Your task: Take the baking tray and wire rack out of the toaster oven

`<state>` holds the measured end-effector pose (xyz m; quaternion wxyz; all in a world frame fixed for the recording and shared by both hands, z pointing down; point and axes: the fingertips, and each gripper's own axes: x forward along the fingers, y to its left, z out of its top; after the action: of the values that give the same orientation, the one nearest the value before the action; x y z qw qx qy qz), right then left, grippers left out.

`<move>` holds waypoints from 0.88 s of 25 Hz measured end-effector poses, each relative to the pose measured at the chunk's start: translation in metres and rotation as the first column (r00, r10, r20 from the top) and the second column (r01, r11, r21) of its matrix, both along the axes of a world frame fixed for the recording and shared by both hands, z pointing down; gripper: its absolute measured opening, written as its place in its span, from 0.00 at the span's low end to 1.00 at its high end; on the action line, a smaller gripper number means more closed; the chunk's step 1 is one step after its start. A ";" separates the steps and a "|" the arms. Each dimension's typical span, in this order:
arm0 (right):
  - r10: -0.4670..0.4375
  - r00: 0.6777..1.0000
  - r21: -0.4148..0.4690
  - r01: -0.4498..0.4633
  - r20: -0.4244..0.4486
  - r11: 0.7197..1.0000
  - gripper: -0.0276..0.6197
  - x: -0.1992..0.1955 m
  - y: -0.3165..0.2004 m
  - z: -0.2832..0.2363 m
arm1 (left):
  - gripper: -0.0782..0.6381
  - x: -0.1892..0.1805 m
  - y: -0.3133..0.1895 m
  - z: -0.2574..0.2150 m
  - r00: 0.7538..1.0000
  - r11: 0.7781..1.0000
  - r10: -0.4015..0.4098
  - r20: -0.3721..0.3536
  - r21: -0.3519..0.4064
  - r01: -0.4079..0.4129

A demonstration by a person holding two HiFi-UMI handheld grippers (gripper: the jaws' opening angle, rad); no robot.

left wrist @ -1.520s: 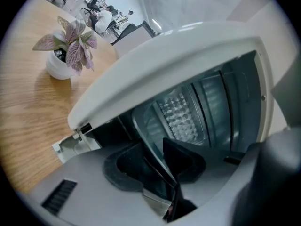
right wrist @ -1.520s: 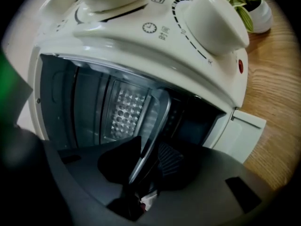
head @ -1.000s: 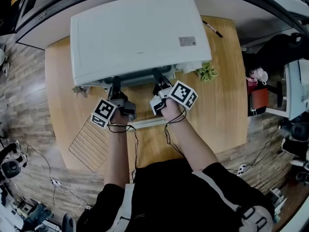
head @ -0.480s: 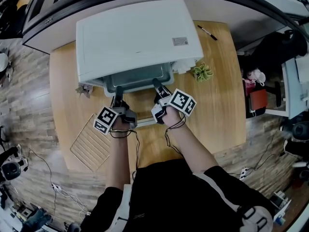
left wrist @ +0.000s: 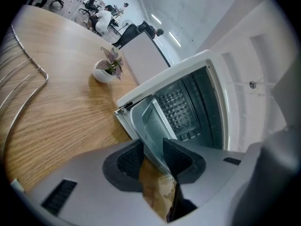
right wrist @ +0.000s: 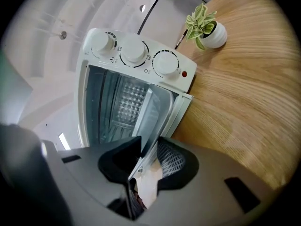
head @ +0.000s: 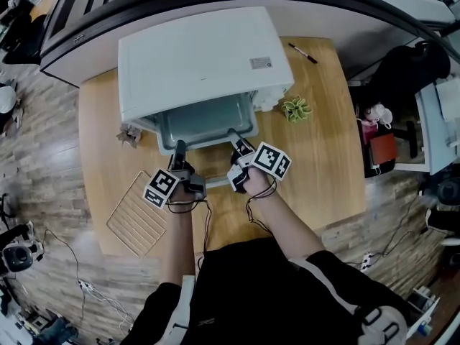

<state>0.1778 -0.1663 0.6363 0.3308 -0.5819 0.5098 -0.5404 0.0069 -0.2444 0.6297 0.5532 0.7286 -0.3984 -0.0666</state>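
Baking tray (head: pixel 208 121) half out of the toaster oven (head: pixel 198 56).
My left claw (left wrist: pixel 153 152) and right claw (right wrist: pixel 149 150) both clamp its front rim.

We wear a black top (head: pixel 251 286) w/ white stripe. Left gripper (head: pixel 180 148) & right gripper (head: pixel 233 136): grey bodies, black ribbed pads (left wrist: pixel 128 160), b&w marker cubes (head: pixel 162 187), thin black cables (head: pixel 205 218).

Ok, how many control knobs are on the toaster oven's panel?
3, in a row on the panel of the toaster oven, seen in the right gripper view: end knob, middle knob, and last knob beside the red light. None appears hidden.
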 end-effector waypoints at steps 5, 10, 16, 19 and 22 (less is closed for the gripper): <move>-0.006 1.000 -0.002 0.006 -0.004 1.000 0.22 -0.005 0.012 0.001 | 0.30 -0.005 0.012 0.001 1.000 1.000 0.005 0.000 -0.002 -0.005; -0.006 1.000 0.001 0.006 -0.003 1.000 0.22 -0.010 0.021 -0.001 | 0.30 -0.010 0.021 0.000 1.000 1.000 0.013 0.002 -0.002 -0.013; 0.003 1.000 0.007 -0.003 0.002 1.000 0.22 -0.015 0.032 -0.005 | 0.30 -0.015 0.031 -0.005 1.000 1.000 0.017 0.006 0.009 -0.017; 0.008 1.000 0.008 -0.008 0.002 1.000 0.22 -0.019 0.037 -0.007 | 0.30 -0.018 0.036 -0.006 1.000 1.000 0.023 0.006 0.010 -0.023; 0.014 1.000 0.012 -0.014 0.003 1.000 0.22 -0.020 0.040 -0.007 | 0.30 -0.018 0.039 -0.007 0.999 0.999 0.032 0.013 0.009 -0.032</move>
<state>0.1583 -0.1265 0.6292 0.3390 -0.5826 0.5085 -0.5358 -0.0116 -0.2057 0.6232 0.5483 0.7377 -0.3900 -0.0549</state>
